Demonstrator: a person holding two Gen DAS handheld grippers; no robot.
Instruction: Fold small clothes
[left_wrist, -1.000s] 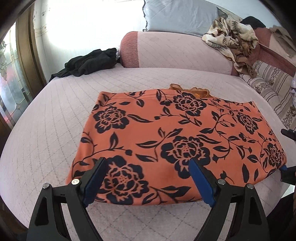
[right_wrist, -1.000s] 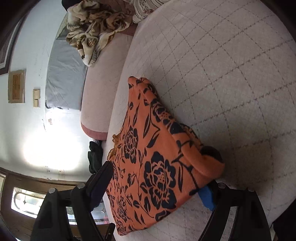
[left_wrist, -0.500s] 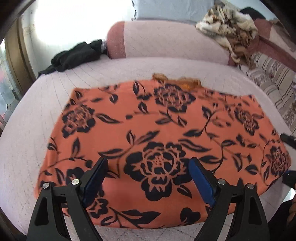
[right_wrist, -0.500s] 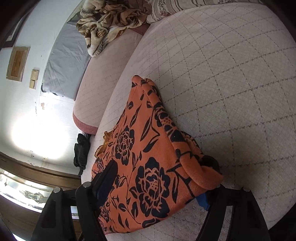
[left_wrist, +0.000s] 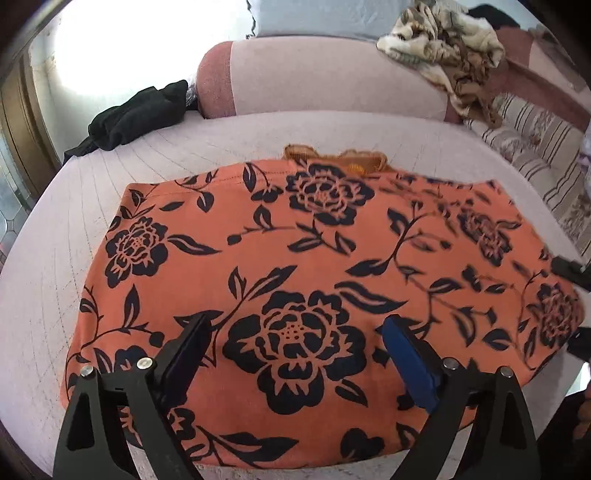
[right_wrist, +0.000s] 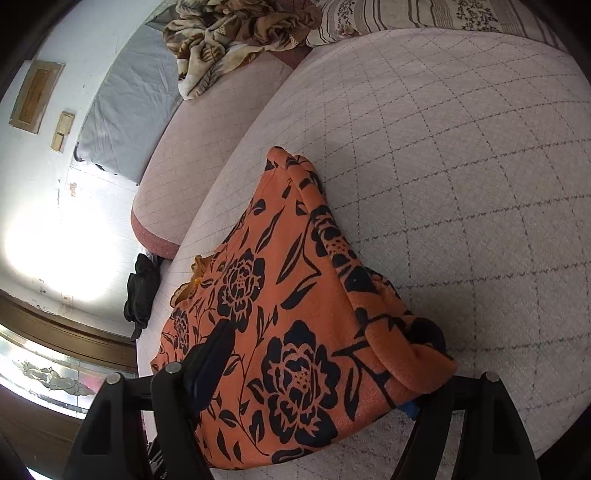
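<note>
Two grippers work one orange floral garment (left_wrist: 314, 266) spread flat near the front edge of the quilted bed (left_wrist: 66, 229). Over its near hem the left gripper (left_wrist: 295, 343) hangs, jaws opening, pressing nothing. At the garment's right-hand end the right gripper (right_wrist: 317, 373) straddles the raised, folded corner; whether its pads press the cloth cannot be told.

A pale quilted bed (left_wrist: 229, 147) with a diamond stitch pattern fills both views. A rounded pink bolster (left_wrist: 314, 77) lies along its far edge, with a grey pillow (right_wrist: 125, 122) behind it. A black garment (left_wrist: 136, 114) sits crumpled near the bolster's end, and a brown-and-cream patterned cloth (left_wrist: 447, 40) is heaped beside striped bedding (left_wrist: 535, 147).
</note>
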